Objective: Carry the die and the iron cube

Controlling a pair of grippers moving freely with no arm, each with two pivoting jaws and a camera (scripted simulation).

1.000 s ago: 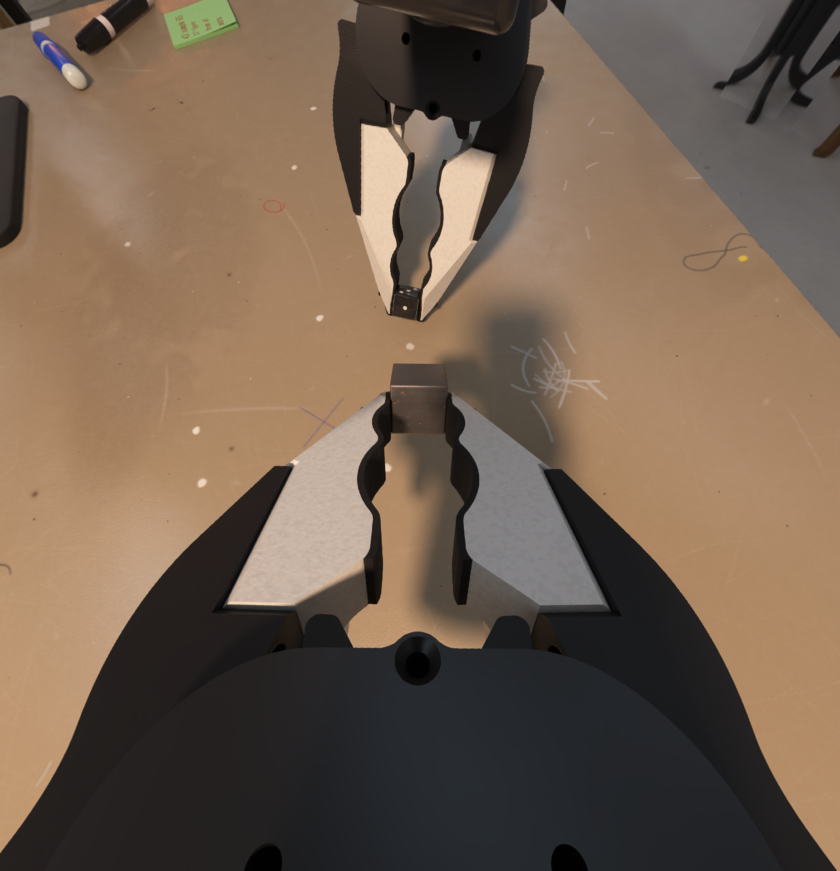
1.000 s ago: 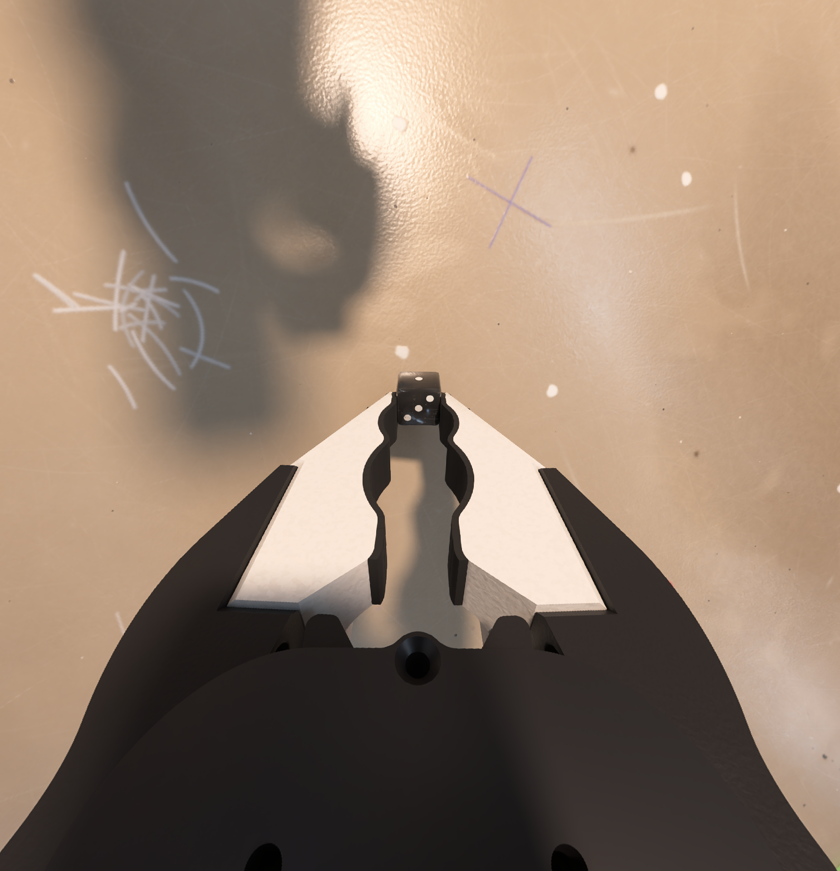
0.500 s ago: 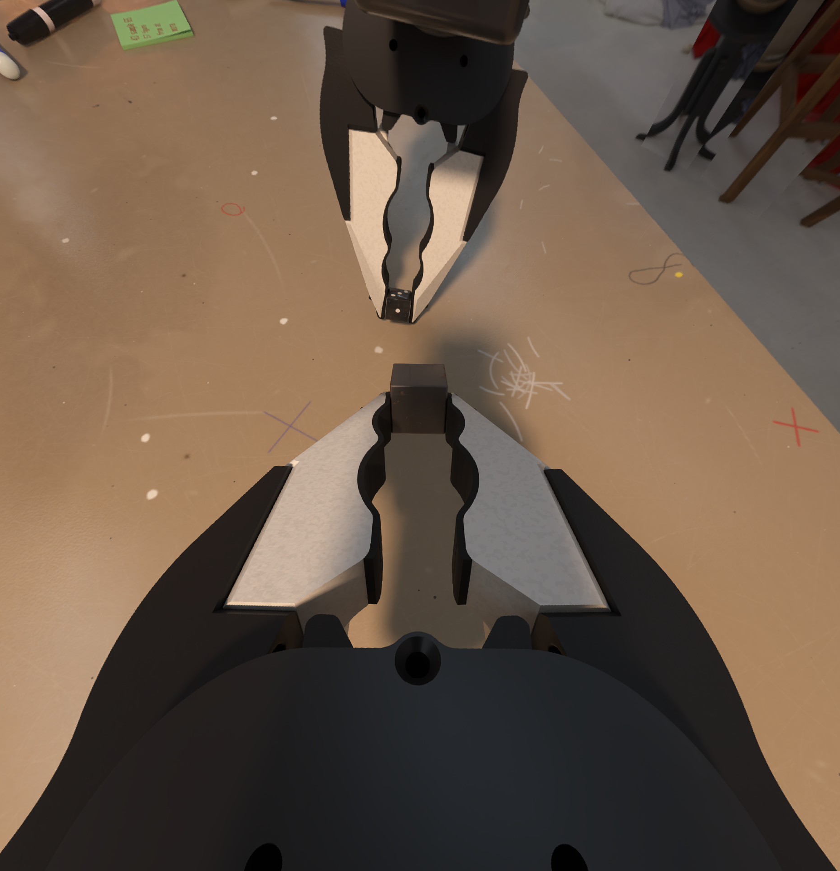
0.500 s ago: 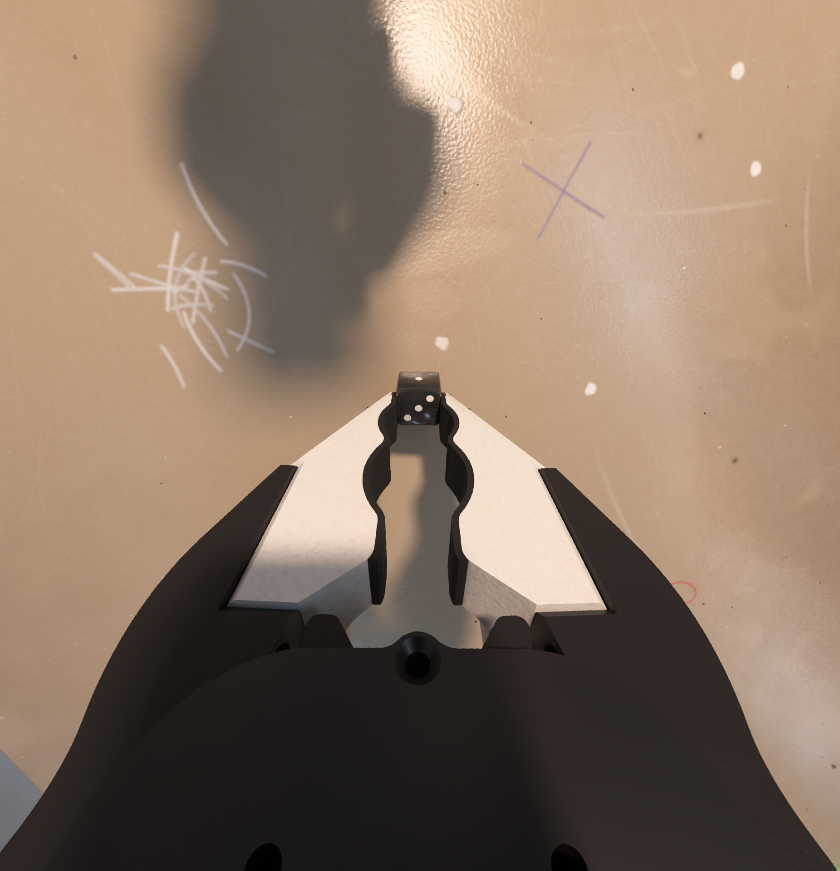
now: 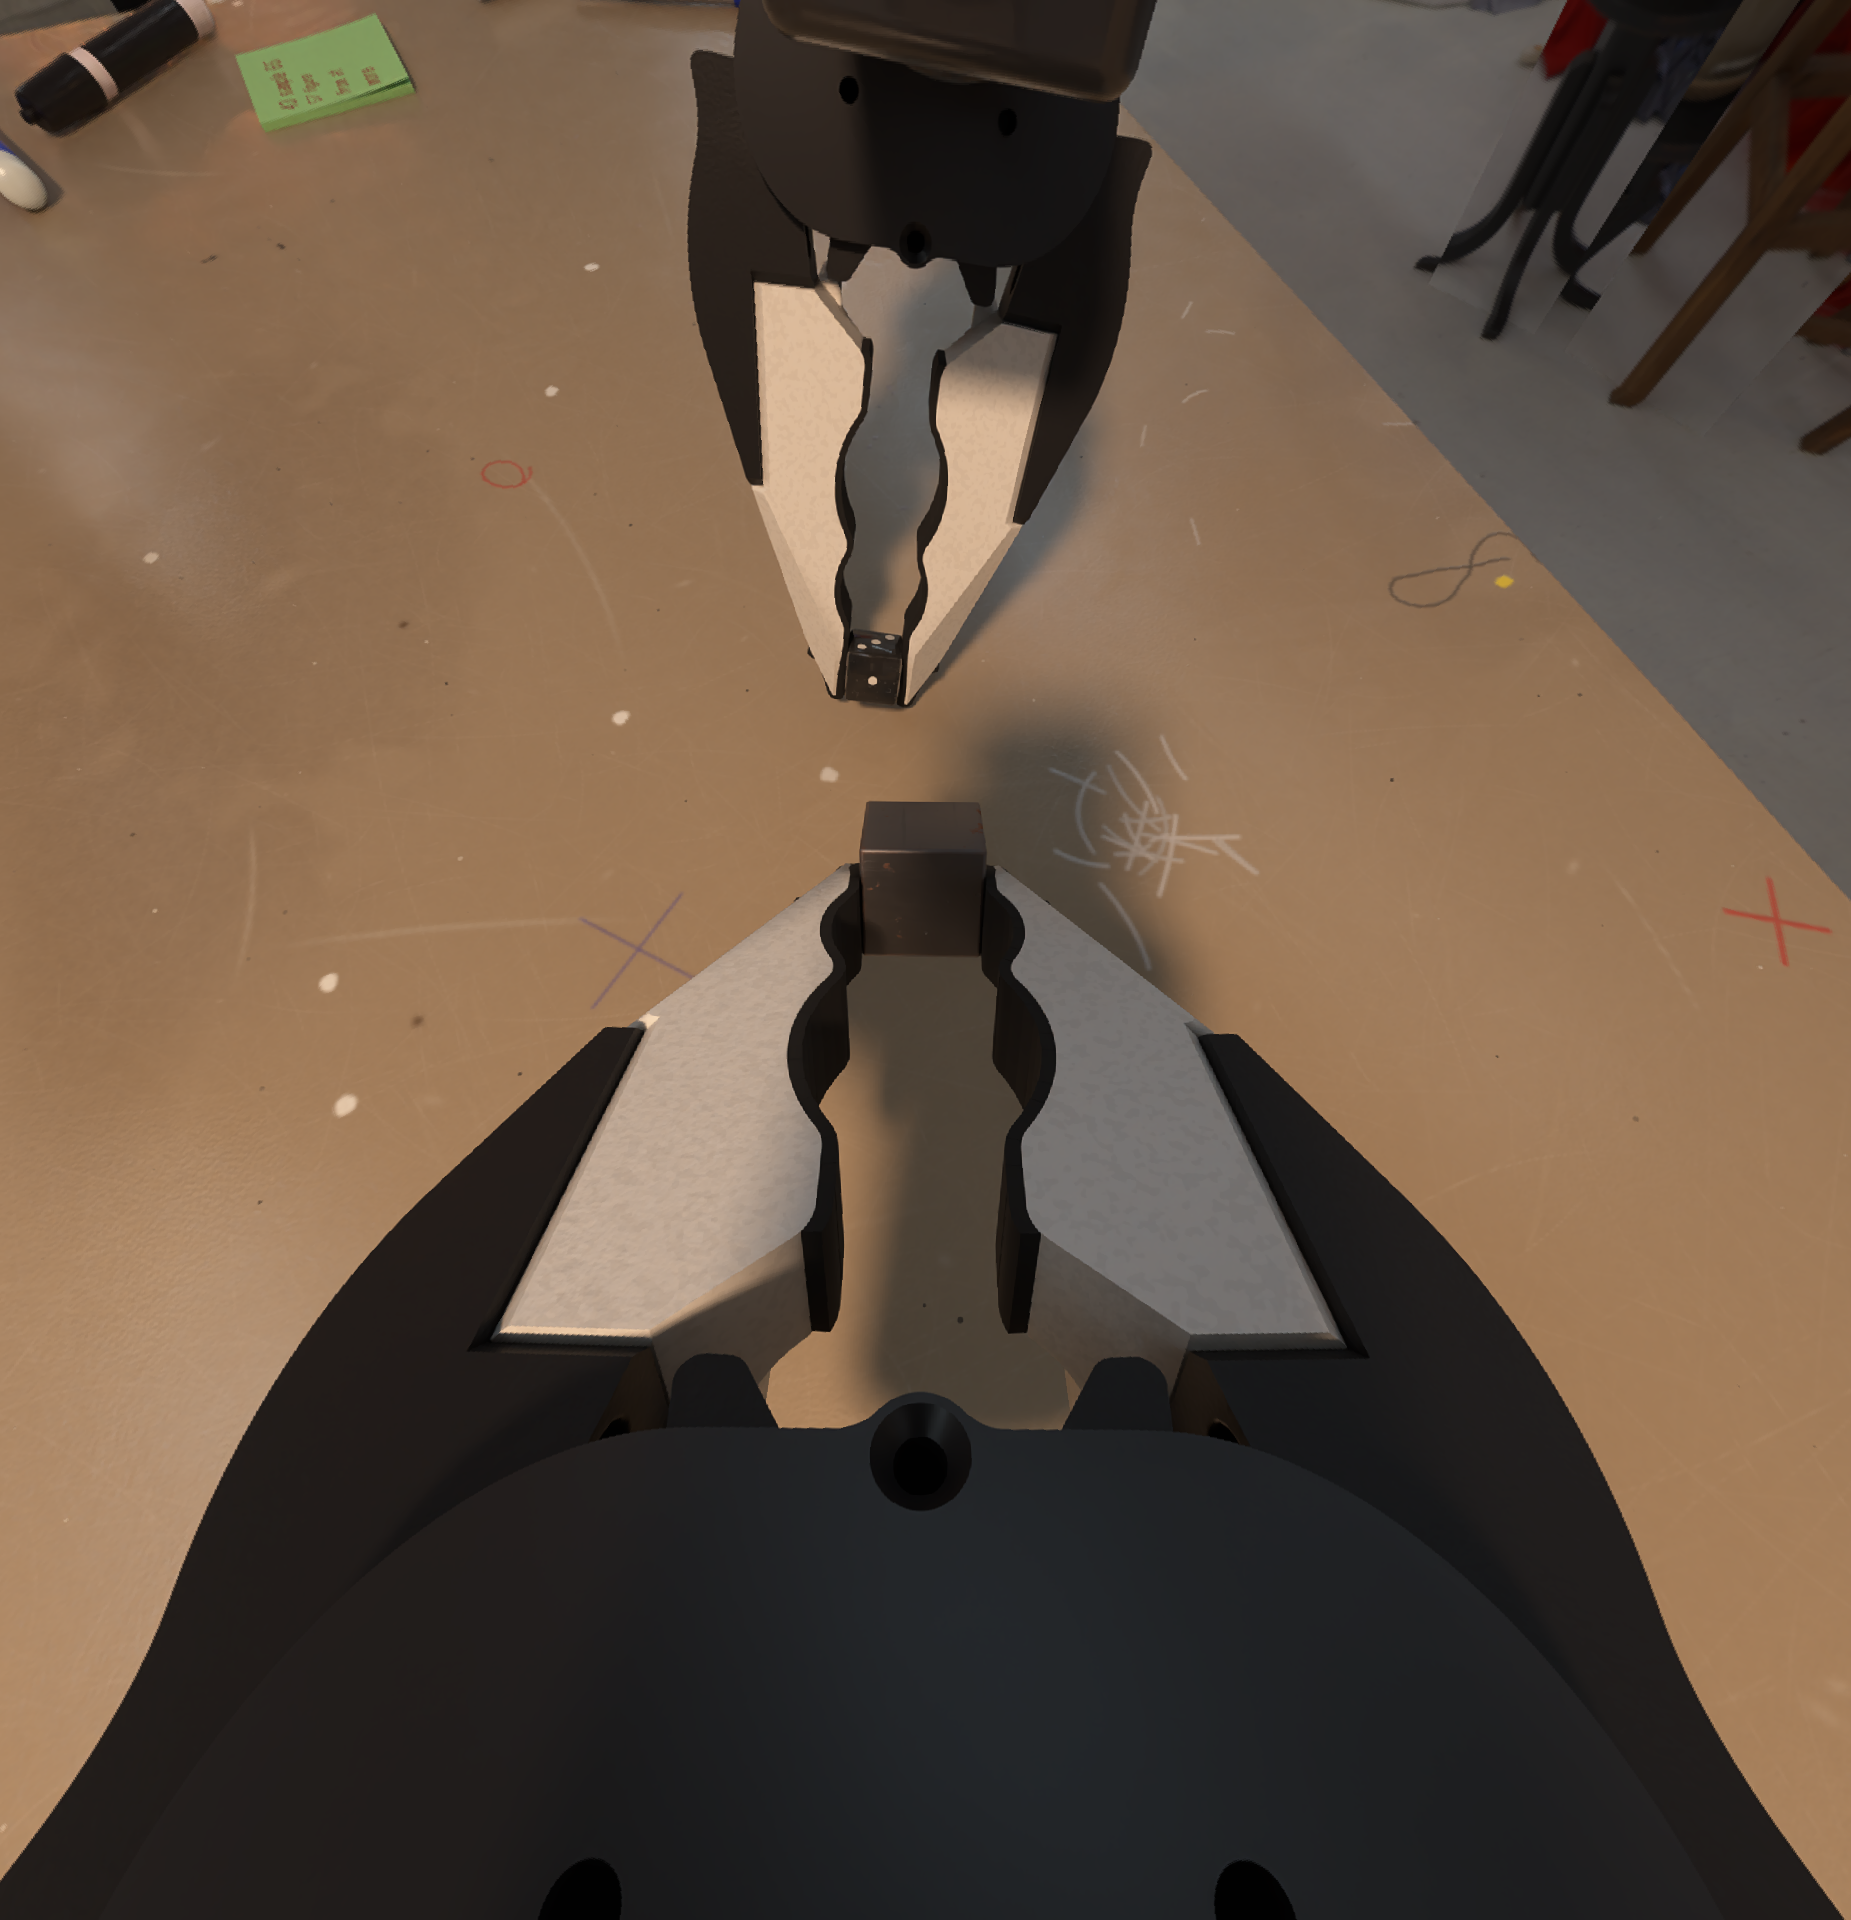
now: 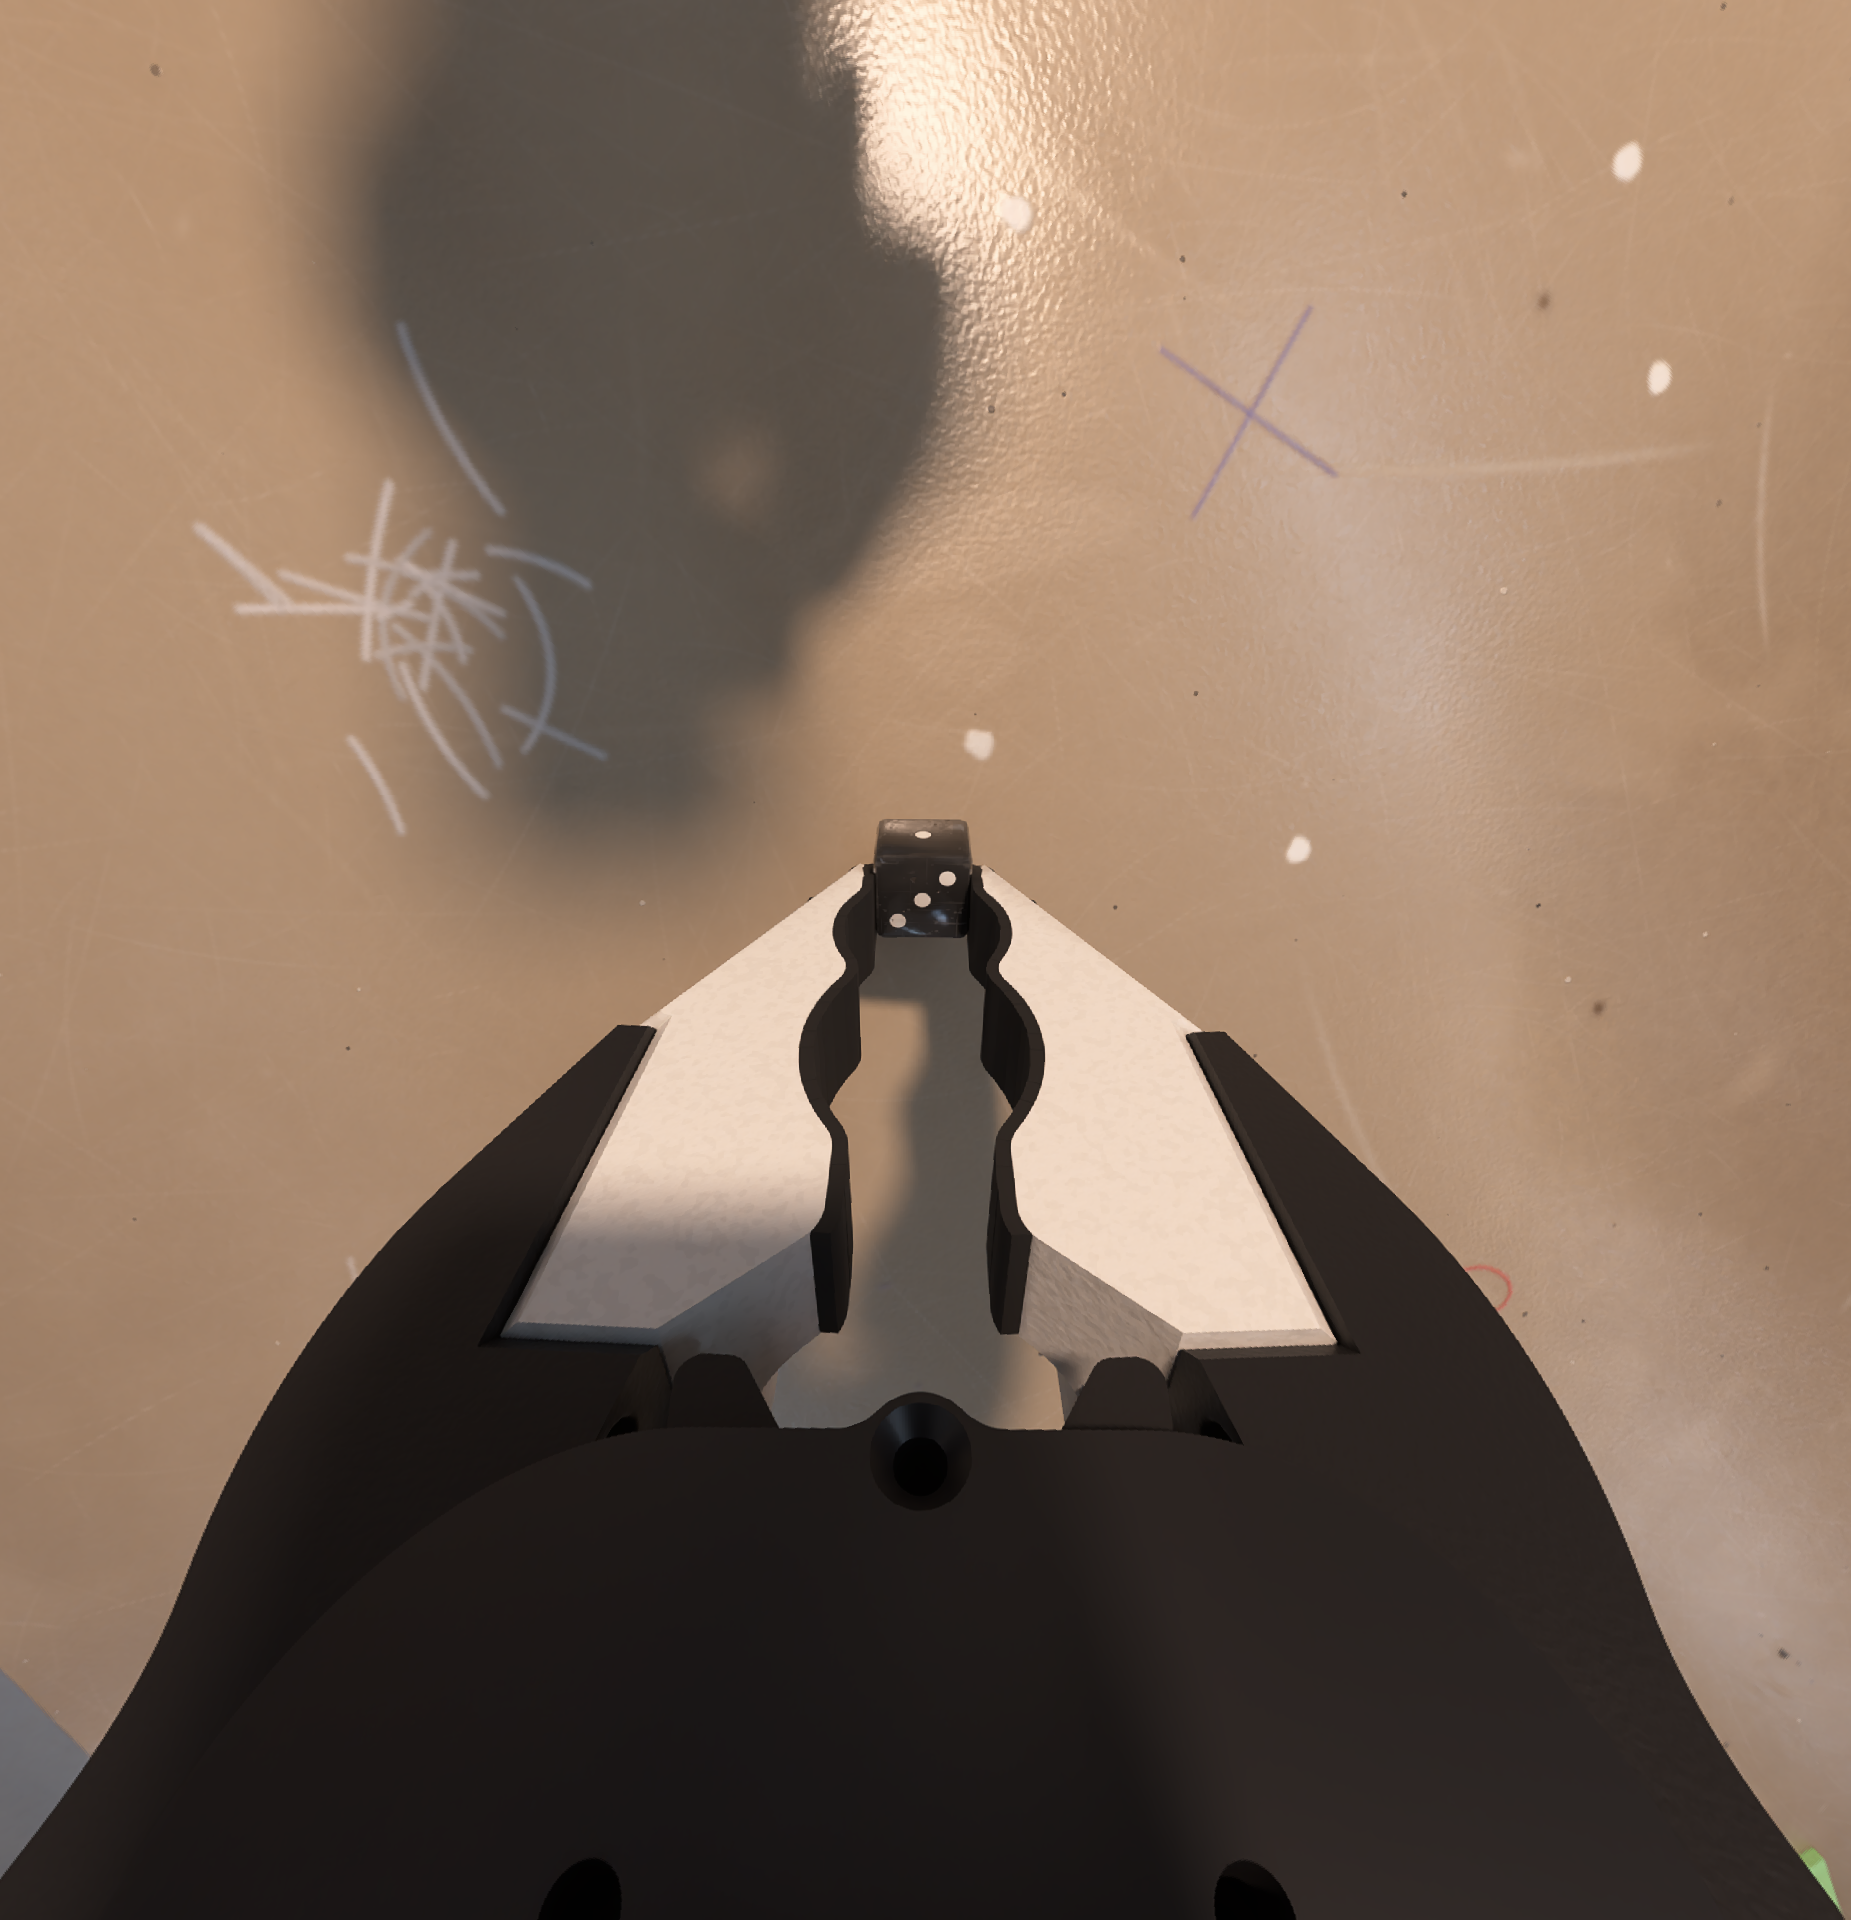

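Observation:
My left gripper (image 5: 921, 883) is shut on the dark iron cube (image 5: 921, 878), which it holds at its fingertips above the tan table (image 5: 277, 727). My right gripper (image 6: 921, 894) is shut on the small black die (image 6: 923, 881) with white pips, also held off the table. In the left wrist view the right gripper (image 5: 874, 681) faces me from just ahead, with the die (image 5: 872, 667) at its tips. The two held objects are a short gap apart.
At the table's far left lie a green note (image 5: 323, 73), a black marker (image 5: 110, 62) and a blue-and-white marker (image 5: 7, 161). The table's right edge (image 5: 1523, 540) drops to grey floor with chair legs (image 5: 1731, 208). Chalk scribbles (image 5: 1149, 831) mark the tabletop.
Both grippers keep their hold. The table marks have drifted in both views: the right wrist view's scribbles moved right and down, and the left wrist view has swung slightly.

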